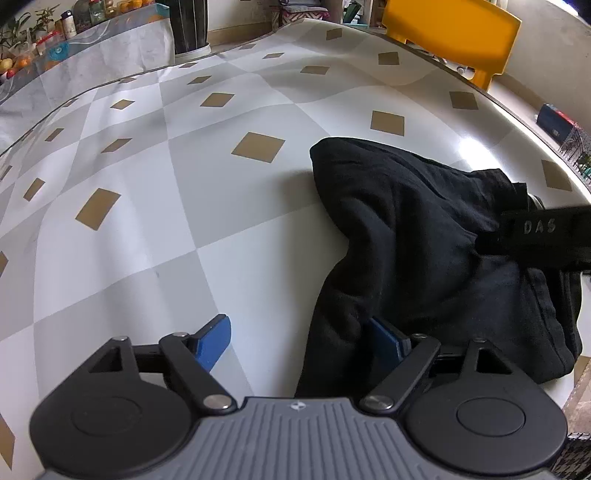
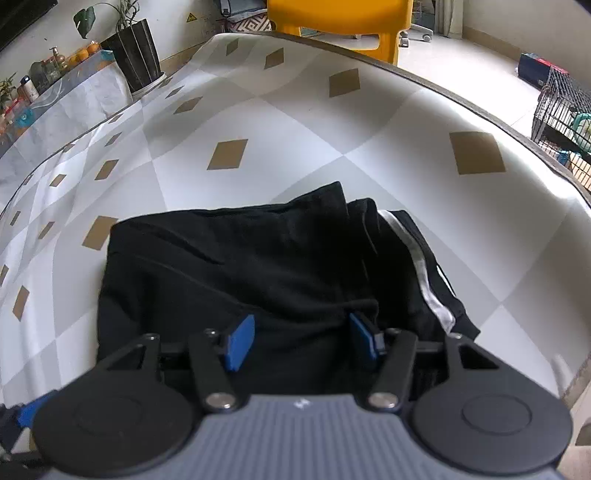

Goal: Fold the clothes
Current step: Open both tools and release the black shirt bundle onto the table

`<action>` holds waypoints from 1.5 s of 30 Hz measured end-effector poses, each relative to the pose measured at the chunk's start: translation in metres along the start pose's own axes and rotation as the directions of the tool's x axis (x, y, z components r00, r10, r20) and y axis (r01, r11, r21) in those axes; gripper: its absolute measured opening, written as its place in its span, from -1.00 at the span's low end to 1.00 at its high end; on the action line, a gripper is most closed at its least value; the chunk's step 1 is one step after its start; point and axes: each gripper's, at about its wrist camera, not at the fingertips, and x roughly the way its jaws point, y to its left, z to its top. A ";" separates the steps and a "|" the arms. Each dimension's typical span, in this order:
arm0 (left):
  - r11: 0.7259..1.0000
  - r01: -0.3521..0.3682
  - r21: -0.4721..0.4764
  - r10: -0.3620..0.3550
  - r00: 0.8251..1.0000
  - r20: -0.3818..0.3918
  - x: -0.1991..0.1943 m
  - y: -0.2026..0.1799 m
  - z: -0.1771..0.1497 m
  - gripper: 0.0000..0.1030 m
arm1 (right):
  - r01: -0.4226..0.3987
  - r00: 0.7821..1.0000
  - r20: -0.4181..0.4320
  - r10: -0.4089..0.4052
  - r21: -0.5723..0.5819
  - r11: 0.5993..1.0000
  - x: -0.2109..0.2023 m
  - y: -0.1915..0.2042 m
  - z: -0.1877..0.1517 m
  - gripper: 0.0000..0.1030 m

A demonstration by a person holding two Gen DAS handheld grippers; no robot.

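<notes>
- Table in a grey-and-white checked cloth with tan diamonds is filling both views; it is carrying everything that follows.
- Black garment is lying bunched and partly folded on the table, towards the near edge. In the right wrist view a white stripe is running down the garment's right side, and a drawstring is showing near its near hem.
- Yellow chair is standing beyond the garment, just past the table's far edge.
- Dark ribbed plant pot is sitting far beyond the garment's left side, off the table's far-left corner.
- Left gripper is pointing down at the garment's left edge, jaws standing wide. Its left blue pad is over bare cloth-covered table; its right pad is partly tucked behind a fold of the garment. Nothing is being pinched.
- Right gripper is hovering over the garment's near hem, jaws about half apart, blue pads either side of black fabric. Cannot tell whether they are pressing on it or only straddling it.
- A black strap is crossing the garment's right end in the left wrist view.
</notes>
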 end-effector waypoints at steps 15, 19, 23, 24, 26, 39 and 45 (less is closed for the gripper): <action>1.000 0.029 0.011 -0.029 1.000 -0.007 0.001 0.007 -0.001 0.70 | -0.178 0.983 0.021 0.185 -0.185 0.966 0.007 0.062 0.026 0.14; 1.000 0.024 -0.006 -0.023 1.000 0.002 0.000 0.010 -0.003 0.72 | -0.142 0.990 -0.013 0.143 -0.232 0.962 0.029 0.077 0.028 0.15; 1.000 0.020 -0.013 -0.020 1.000 0.002 -0.001 0.011 -0.004 0.72 | -0.100 0.995 -0.004 0.102 -0.231 0.968 0.045 0.082 0.029 0.29; 1.000 0.017 -0.017 -0.017 1.000 -0.003 -0.001 0.012 -0.004 0.72 | -0.093 0.995 -0.001 0.095 -0.226 0.970 0.046 0.082 0.030 0.30; 1.000 0.012 -0.026 -0.012 1.000 -0.020 -0.001 0.013 -0.004 0.73 | -0.094 0.995 -0.004 0.096 -0.206 0.974 0.044 0.081 0.033 0.29; 0.999 -0.048 0.023 0.050 0.994 -0.093 -0.031 0.004 -0.002 0.73 | -0.056 0.997 -0.052 0.056 0.000 0.998 -0.021 0.054 0.020 0.35; 0.998 -0.048 0.031 0.050 0.996 -0.075 -0.057 0.005 0.001 0.73 | 0.037 0.996 -0.082 -0.029 0.091 0.995 -0.051 0.038 0.010 0.41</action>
